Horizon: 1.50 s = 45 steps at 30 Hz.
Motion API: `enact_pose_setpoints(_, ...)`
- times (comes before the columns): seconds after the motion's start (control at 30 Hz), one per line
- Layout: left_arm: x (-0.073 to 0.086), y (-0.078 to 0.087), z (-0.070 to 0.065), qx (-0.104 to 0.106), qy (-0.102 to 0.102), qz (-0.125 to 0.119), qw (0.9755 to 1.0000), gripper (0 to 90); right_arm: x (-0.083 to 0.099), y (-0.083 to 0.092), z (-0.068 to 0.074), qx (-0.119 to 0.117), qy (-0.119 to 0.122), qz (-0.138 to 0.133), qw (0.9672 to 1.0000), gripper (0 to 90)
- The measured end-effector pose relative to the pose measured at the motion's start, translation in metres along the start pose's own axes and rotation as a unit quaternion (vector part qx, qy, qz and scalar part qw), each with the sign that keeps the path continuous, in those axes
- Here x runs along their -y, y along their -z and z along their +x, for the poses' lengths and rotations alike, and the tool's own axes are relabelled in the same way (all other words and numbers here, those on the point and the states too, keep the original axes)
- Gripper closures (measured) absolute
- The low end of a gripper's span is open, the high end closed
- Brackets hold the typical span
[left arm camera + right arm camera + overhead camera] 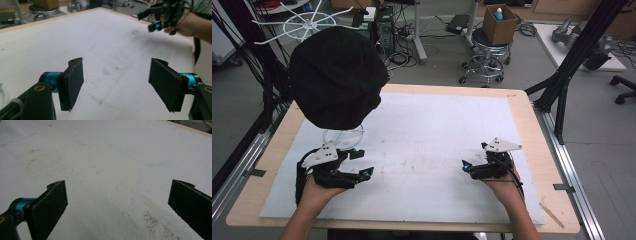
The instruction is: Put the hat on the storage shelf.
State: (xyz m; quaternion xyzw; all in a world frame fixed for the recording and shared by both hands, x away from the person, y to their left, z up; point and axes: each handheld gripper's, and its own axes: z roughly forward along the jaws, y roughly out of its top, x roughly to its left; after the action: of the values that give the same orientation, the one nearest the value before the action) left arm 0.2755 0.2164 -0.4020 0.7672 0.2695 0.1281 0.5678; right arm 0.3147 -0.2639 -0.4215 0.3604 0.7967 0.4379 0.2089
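Observation:
A black knitted hat (334, 75) sits on a clear stand whose round base (344, 136) rests on the white mat at the far left. Just in front of that base, my left gripper (363, 163) (117, 85) lies low over the mat, pointing right, open, with nothing between its black pads (72, 82). My right gripper (466, 168) (117, 205) is held low at the right side of the mat, pointing left, open and empty. It also appears in the left gripper view as the far gripper (153, 18), held by a hand.
The white mat (427, 130) covers most of the wooden table (522, 107). A black frame leg (562, 80) stands at the table's far right corner. Beyond the table are a stool carrying a cardboard box (498, 22) and a white wire rack (302, 22).

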Motion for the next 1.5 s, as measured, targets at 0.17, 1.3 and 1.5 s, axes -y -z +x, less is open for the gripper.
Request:
enact_pose_setpoints(0.17,0.014,-0.005,0.014,-0.017,0.005,0.014,0.9997,22.4,0.001,-0.003,0.000,-0.003,0.002,0.007,1.0000,1.5)
enact_pose_setpoints(1.3,0.024,-0.016,0.025,-0.037,0.011,0.008,0.9992,13.0,0.013,-0.001,-0.010,0.027,-0.035,0.023,0.9988,1.5)
enact_pose_setpoints(1.5,0.025,-0.016,0.025,-0.037,0.015,0.009,0.9992,13.0,0.012,-0.003,-0.009,0.024,-0.033,0.023,0.9989,1.5)
